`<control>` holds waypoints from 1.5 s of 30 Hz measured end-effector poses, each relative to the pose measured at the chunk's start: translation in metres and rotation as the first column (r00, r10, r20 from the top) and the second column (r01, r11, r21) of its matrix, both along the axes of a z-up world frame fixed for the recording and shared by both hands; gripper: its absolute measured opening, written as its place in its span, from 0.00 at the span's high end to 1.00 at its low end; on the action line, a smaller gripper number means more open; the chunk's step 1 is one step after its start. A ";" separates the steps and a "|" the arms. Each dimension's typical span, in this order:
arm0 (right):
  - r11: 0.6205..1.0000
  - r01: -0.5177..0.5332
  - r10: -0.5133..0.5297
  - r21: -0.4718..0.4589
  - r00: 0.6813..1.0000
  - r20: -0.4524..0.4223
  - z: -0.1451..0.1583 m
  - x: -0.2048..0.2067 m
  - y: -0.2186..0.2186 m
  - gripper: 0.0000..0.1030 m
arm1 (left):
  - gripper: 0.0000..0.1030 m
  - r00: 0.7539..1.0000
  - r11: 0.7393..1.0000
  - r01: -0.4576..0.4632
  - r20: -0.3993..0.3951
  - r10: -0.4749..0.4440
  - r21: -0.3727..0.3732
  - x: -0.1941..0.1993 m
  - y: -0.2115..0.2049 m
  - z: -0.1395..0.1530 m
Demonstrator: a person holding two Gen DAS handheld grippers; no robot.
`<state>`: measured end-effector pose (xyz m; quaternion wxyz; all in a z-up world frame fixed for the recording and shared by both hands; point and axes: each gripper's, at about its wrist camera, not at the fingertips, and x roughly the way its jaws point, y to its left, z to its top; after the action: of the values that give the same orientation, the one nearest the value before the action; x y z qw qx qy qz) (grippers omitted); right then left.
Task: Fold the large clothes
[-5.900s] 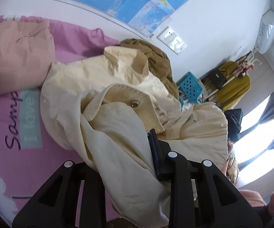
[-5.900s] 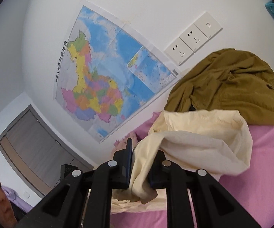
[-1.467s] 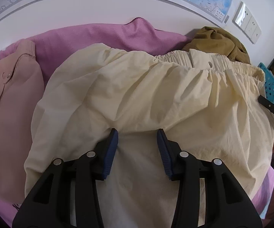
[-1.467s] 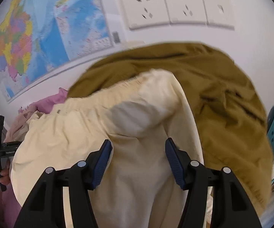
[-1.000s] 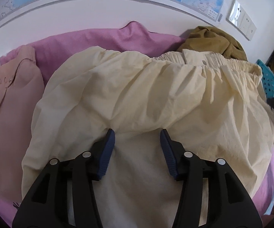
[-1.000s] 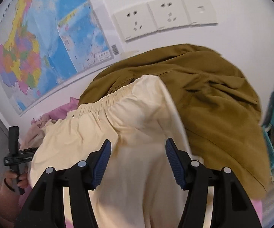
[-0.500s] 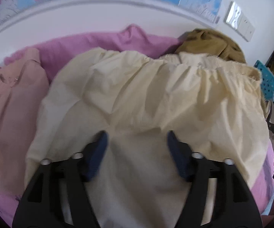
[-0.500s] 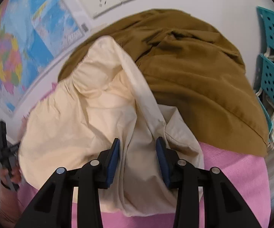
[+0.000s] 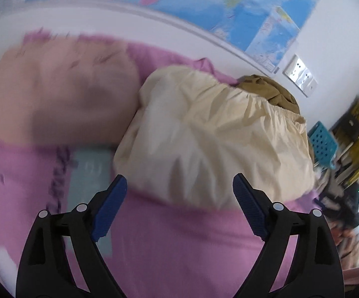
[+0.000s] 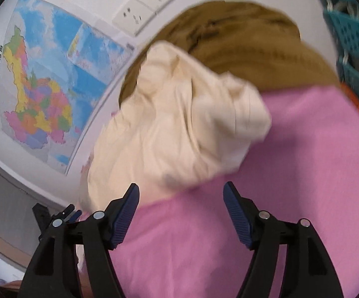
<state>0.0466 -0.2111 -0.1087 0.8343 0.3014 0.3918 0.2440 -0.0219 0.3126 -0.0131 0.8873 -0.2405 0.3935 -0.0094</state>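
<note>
With both our left gripper [image 9: 179, 204] and right gripper [image 10: 180, 213] spread empty, jaws just opened, the folded cream cotton garment [image 9: 216, 144] lies just ahead, nearer our left.

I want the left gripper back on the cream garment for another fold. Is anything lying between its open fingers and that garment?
Nothing visible does. The left gripper is open over bare pink sheet, and the cream garment lies just ahead of its fingertips, with no other cloth between.
</note>
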 end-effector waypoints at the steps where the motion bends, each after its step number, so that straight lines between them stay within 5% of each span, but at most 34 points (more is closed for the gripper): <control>1: 1.000 -0.002 0.002 0.006 1.000 -0.013 -0.005 -0.002 0.003 0.34 | 0.16 1.000 1.000 0.007 -0.016 -0.007 -0.009 -0.003 -0.001 -0.005; 6: 0.996 0.027 -0.022 0.087 0.998 -0.062 -0.017 0.001 0.016 0.28 | 0.16 0.995 0.989 0.064 -0.069 -0.074 -0.137 -0.004 -0.017 -0.032; 15: 0.993 0.065 -0.060 0.094 0.997 -0.057 -0.010 0.026 0.042 0.24 | 0.13 0.987 0.945 0.122 -0.064 -0.148 -0.305 0.023 -0.042 -0.051; 22: 0.992 0.103 -0.100 0.073 0.994 -0.046 -0.007 0.039 0.054 0.18 | 0.11 0.993 0.912 0.075 -0.053 -0.105 -0.403 0.048 -0.038 -0.057; 31: 0.976 0.197 -0.193 0.095 0.980 -0.055 -0.004 0.054 0.062 0.11 | 0.11 0.998 0.923 0.002 -0.061 -0.028 -0.385 0.076 -0.043 -0.057; 36: 0.970 0.243 -0.243 0.024 0.970 -0.015 0.002 0.056 0.077 0.05 | 0.28 0.997 0.933 -0.040 -0.078 0.012 -0.356 0.079 -0.041 -0.058; 37: 0.968 0.251 -0.251 0.012 0.968 -0.011 0.002 0.056 0.079 0.08 | 0.32 0.996 0.937 -0.044 -0.083 0.016 -0.345 0.079 -0.041 -0.058; 40: 0.970 0.244 -0.244 -0.003 0.970 -0.018 0.000 0.060 0.080 0.53 | 0.48 0.996 0.945 -0.037 -0.083 0.010 -0.326 0.077 -0.042 -0.058; 45: 0.983 0.172 -0.174 0.069 0.985 0.023 0.006 0.055 0.071 0.79 | 0.68 0.999 0.957 -0.012 -0.042 0.000 -0.289 0.069 -0.045 -0.042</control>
<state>0.1021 -0.1405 -0.1025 0.8474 0.3583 0.3440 0.1878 0.0469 0.2679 -0.0552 0.8343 -0.3690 0.4054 -0.0591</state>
